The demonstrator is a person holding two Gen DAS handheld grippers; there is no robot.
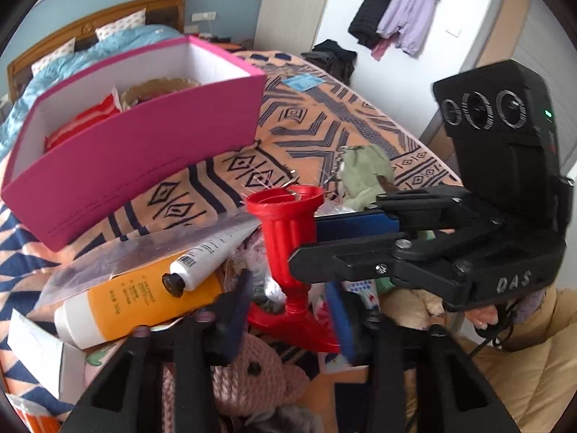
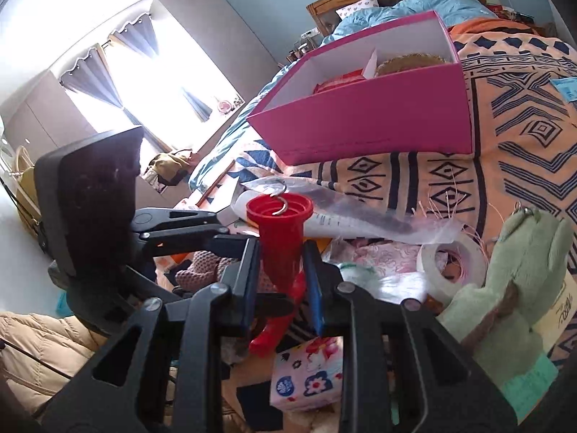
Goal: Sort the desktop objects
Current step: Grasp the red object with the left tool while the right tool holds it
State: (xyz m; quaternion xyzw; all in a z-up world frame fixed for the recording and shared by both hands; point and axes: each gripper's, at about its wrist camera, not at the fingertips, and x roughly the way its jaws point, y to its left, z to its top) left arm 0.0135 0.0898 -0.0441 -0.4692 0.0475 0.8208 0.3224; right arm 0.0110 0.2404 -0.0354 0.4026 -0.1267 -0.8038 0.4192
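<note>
Two grippers meet on one red plastic pedestal [image 2: 281, 249], which stands upright in the clutter at the near edge of the patterned blanket [image 1: 324, 115] on the bed. The right gripper [image 2: 281, 278] has its jaws closed on the fluted stem, a blue pad pressing each side just under the cup. The left gripper [image 1: 288, 321] has its jaws set either side of the flared base. Whether they press on it cannot be told from either view.

The pedestal looks like hollow moulded plastic: probably light, stiff and not easily broken, though smooth enough to twist in a loose hold. The ribbed stem seems the best place to take it, since the ribs give the pads some bite. The wide cup and base are poorer spots. A loose metal hook [image 2: 279, 206] lies in the cup and would likely tip out if the pedestal leans.

Room is tight low down. An orange tube [image 1: 151, 303] and a white tube [image 1: 205, 259] lie just beside the base, with a pink crocheted toy [image 1: 252, 371] below. A tape roll [image 2: 450, 263] and a green plush [image 2: 512, 288] sit on the far side. Straight up is free. The pink box [image 1: 144, 151] stands open-topped further back across bare blanket, its near wall tall enough to need clearing.
</note>
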